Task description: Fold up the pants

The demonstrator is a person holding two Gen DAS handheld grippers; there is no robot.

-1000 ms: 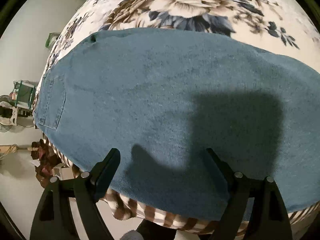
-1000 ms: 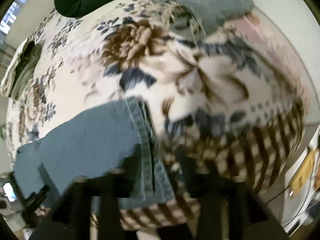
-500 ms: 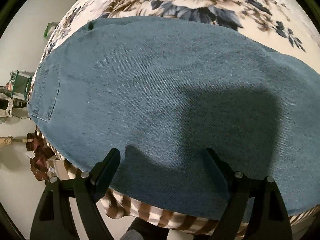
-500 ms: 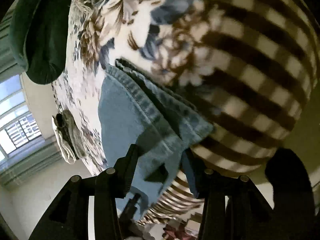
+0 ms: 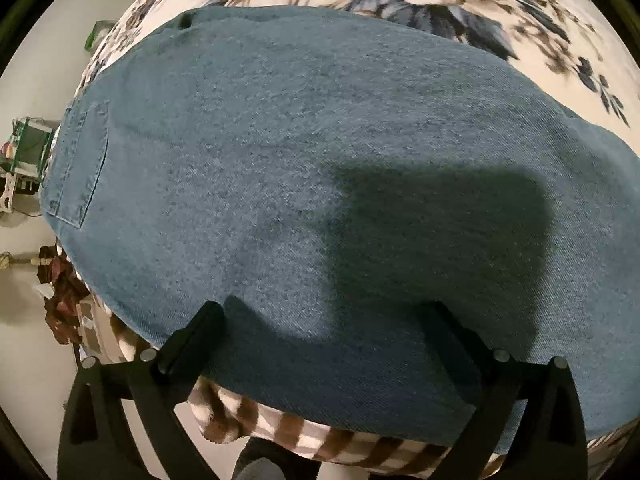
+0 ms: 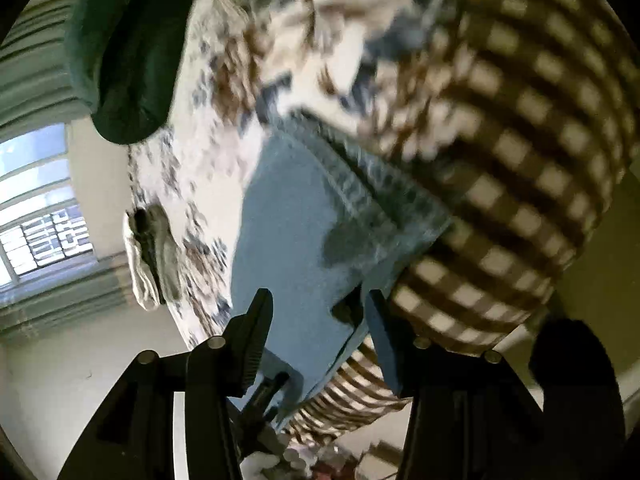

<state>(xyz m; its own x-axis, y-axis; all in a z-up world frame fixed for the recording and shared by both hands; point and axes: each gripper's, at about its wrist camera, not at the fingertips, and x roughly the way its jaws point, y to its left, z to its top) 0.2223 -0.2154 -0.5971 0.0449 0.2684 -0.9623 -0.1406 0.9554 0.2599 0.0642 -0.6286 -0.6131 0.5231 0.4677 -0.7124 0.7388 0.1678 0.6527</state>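
Note:
Blue denim pants (image 5: 304, 168) lie spread flat on a floral bedspread (image 5: 460, 4), a back pocket (image 5: 78, 168) at the left. My left gripper (image 5: 324, 312) is open, low over the near edge of the denim, empty. In the right wrist view, rolled sideways, the hem end of the pants (image 6: 360, 200) lies at the bed's edge. My right gripper (image 6: 316, 308) is open, its fingers either side of the denim near the hem corner, not closed on it.
A brown and white checked sheet (image 6: 520, 160) hangs down the bed's side. A dark green garment (image 6: 124, 48) and a folded grey-white garment (image 6: 150, 256) lie on the bed farther off. Clutter (image 5: 28, 152) stands on the floor at left.
My right gripper has moved in around the hem corner, the denim now between its fingers. My left gripper has stayed open over the pants, shifting only slightly.

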